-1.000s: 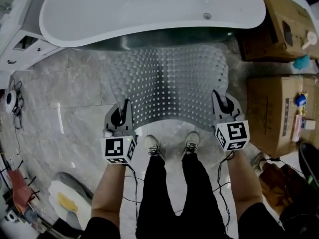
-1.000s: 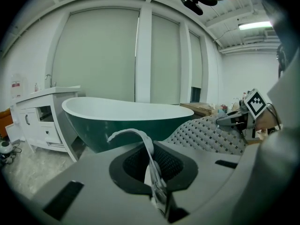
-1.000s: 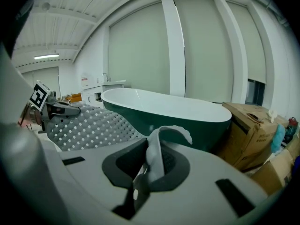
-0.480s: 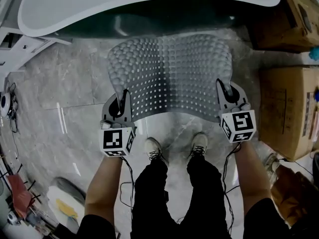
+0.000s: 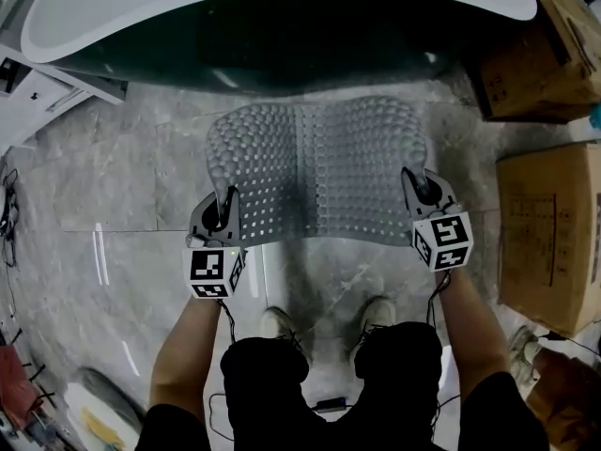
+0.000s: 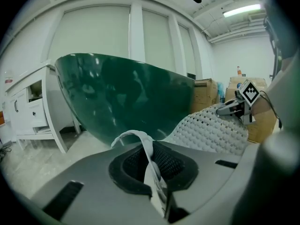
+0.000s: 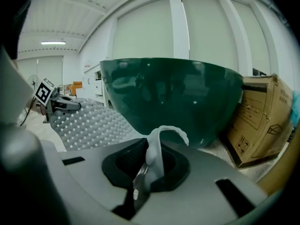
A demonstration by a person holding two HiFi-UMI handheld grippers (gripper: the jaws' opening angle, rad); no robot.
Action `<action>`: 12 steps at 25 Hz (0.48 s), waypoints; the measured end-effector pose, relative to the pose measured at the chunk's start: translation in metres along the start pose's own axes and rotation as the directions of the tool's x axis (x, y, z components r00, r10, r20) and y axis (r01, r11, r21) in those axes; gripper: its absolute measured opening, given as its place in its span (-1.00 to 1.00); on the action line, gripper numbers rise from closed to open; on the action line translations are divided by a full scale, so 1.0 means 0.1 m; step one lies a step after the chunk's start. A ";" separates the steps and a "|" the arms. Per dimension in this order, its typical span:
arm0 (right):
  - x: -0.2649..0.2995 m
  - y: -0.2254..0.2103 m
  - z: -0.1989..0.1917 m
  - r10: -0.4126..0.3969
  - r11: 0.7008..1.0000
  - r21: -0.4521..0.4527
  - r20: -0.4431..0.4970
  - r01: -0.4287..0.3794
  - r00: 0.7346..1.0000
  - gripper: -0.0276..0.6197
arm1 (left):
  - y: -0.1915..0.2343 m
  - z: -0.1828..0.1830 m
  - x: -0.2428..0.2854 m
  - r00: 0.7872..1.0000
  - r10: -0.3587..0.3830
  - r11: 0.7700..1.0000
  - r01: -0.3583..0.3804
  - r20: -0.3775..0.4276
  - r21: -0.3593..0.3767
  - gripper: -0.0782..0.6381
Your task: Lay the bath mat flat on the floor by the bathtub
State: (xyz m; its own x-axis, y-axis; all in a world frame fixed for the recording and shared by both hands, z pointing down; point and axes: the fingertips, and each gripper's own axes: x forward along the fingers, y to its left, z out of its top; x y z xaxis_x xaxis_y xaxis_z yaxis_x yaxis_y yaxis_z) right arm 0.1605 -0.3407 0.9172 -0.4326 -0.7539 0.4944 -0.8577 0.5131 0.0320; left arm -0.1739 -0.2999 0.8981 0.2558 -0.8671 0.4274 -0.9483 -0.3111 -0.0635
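A grey perforated bath mat (image 5: 319, 172) hangs spread over the marble floor, in front of the bathtub (image 5: 282, 26), which is white inside and dark green outside. My left gripper (image 5: 230, 198) is shut on the mat's near left corner, and my right gripper (image 5: 411, 178) is shut on its near right corner. The left gripper view shows the pinched mat edge (image 6: 149, 161) curling out of the jaws, the tub wall (image 6: 126, 97) behind it. In the right gripper view the mat corner (image 7: 157, 151) curls up the same way before the tub (image 7: 173, 97). The mat's far edge lies near the tub's base.
Cardboard boxes (image 5: 549, 233) stand along the right, another (image 5: 526, 54) beside the tub's right end. A white cabinet (image 5: 38, 73) sits at the far left. The person's shoes (image 5: 376, 313) are just behind the mat. Cables trail on the floor at the left.
Both grippers have carried the mat forward and down toward the tub. The view has shifted so that the tub fills the top edge and the mat lies flatter.
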 end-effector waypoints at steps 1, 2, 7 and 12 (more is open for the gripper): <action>0.08 -0.02 -0.10 0.001 1.000 0.005 -0.001 -0.001 1.000 -0.82 | 0.03 -0.09 0.06 1.000 0.005 1.000 -0.005 0.003 -0.003 -0.68; 0.17 -0.05 -0.18 0.001 1.000 0.007 -0.002 -0.001 1.000 -0.82 | 0.06 -0.18 0.12 1.000 0.010 1.000 -0.010 0.004 -0.004 -0.68; 0.54 -0.11 -0.61 0.014 0.999 -0.041 -0.022 -0.015 1.000 -0.82 | 0.15 -0.68 0.35 1.000 0.022 1.000 -0.023 -0.022 -0.020 -0.67; 0.80 -0.09 -0.95 0.042 0.996 -0.074 -0.055 -0.046 0.998 -0.82 | 0.23 -1.05 0.52 0.998 0.025 0.999 -0.027 -0.064 -0.032 -0.66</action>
State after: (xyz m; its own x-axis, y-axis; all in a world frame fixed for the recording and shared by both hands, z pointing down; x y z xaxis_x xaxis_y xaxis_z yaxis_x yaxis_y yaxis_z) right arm 0.1598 -0.3666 1.0393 -0.4524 -0.7080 0.5422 -0.8139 0.5763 0.0734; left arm -0.2021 -0.3114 1.0134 0.2200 -0.8478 0.4825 -0.9603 -0.2751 -0.0457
